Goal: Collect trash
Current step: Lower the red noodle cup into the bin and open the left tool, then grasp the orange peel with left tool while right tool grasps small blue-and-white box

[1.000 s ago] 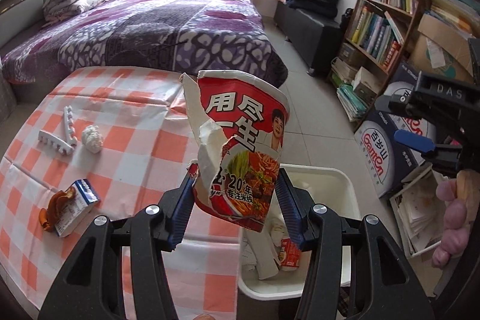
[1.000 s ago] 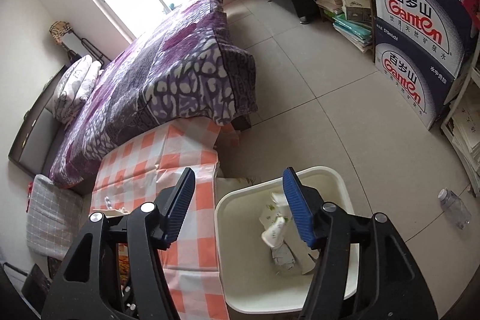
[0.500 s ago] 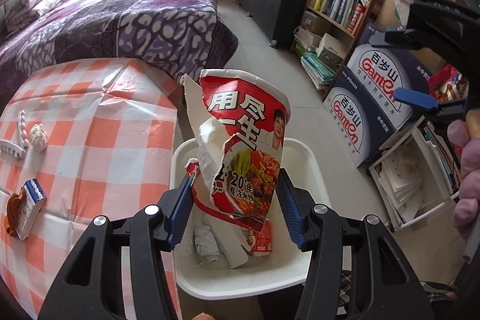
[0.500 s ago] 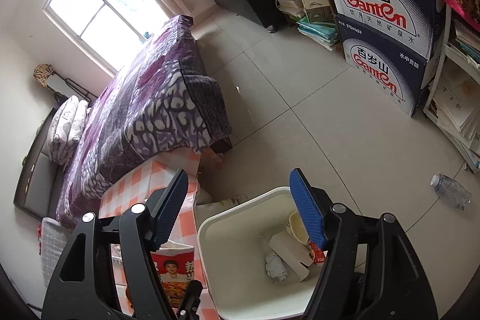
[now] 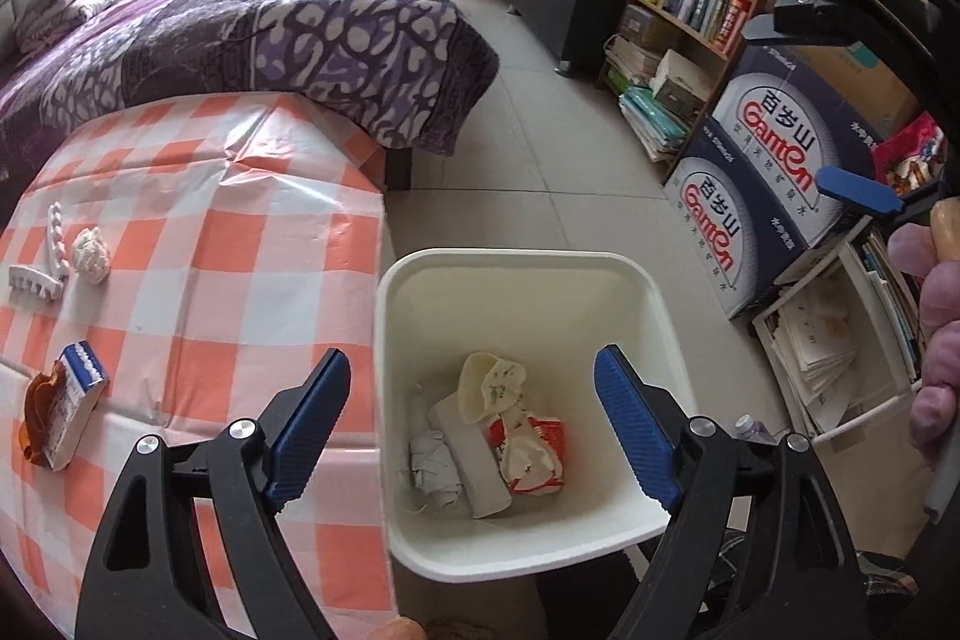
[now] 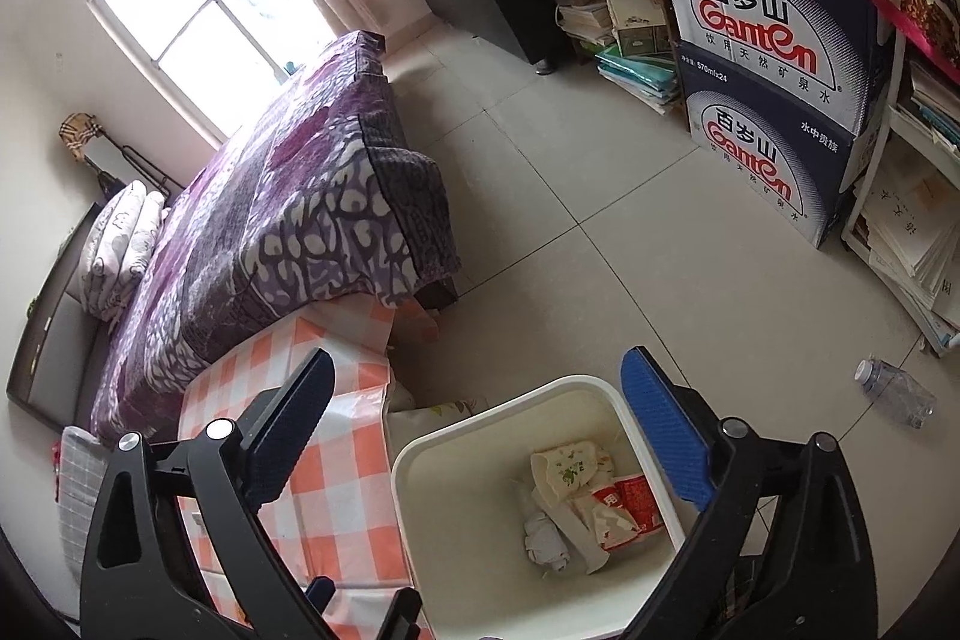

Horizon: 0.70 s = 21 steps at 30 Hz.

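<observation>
Nearby — "Ganten" water boxes point(image 6: 762, 58)

Left gripper point(image 5: 474, 421): two black plastic finger arms with triangular cut-outs, silver round screw heads at the joints, ribbed blue pads point(image 5: 637, 439) on the inner faces. Right gripper point(image 6: 477, 427): same build, black arms, silver screws, blue ribbed pads point(image 6: 667, 427); also seen side-on at the upper right of the left wrist view. Hand point(image 5: 927, 334) at the right edge: bare fingers around a pale handle, no sleeve visible.
</observation>
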Motion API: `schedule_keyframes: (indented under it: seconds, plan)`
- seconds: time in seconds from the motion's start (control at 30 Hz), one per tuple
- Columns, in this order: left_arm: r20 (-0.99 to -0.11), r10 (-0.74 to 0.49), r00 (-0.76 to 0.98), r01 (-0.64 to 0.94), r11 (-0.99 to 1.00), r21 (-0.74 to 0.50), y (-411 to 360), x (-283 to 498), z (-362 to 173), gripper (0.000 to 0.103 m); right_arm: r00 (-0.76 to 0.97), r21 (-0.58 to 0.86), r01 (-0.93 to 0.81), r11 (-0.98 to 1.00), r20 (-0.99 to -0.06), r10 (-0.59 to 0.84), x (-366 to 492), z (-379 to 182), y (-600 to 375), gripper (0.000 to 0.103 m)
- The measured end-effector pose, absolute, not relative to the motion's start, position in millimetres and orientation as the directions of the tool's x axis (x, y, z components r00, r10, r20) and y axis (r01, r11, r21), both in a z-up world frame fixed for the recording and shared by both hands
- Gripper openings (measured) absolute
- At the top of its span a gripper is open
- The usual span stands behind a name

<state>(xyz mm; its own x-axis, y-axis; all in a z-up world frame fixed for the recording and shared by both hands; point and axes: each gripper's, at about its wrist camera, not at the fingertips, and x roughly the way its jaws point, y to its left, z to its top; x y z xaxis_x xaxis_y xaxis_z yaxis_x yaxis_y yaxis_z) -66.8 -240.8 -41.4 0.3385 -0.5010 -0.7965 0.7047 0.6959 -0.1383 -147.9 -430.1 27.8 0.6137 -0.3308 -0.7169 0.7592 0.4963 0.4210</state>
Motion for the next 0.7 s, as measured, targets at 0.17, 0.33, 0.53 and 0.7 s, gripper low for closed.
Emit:
schedule_keyframes:
  seconds: [0.17, 0.33, 0.53, 0.7]
  plan:
    - [-0.827, -0.395, 0.400, 0.639, 0.767, -0.057, -215, -46, -49, 0.081, 0.556, 0.307, 0.767, 0.563, -0.757, -0.344, -119, 22, -407, 0.096]
    - [-0.855, -0.269, 0.443, 0.572, 0.819, 0.039, -185, -22, -57, 0.081, 0.515, 0.226, 0.751, 0.620, -0.788, -0.337, -92, 13, -383, 0.096]
    - [-0.884, -0.143, 0.445, 0.481, 0.871, 0.102, -144, 12, -69, 0.081, 0.505, 0.208, 0.705, 0.678, -0.818, -0.275, -66, 2, -356, 0.096]
    - [-0.883, -0.074, 0.463, 0.394, 0.910, 0.130, -108, 45, -68, 0.081, 0.503, 0.219, 0.674, 0.705, -0.836, -0.221, -51, -7, -338, 0.096]
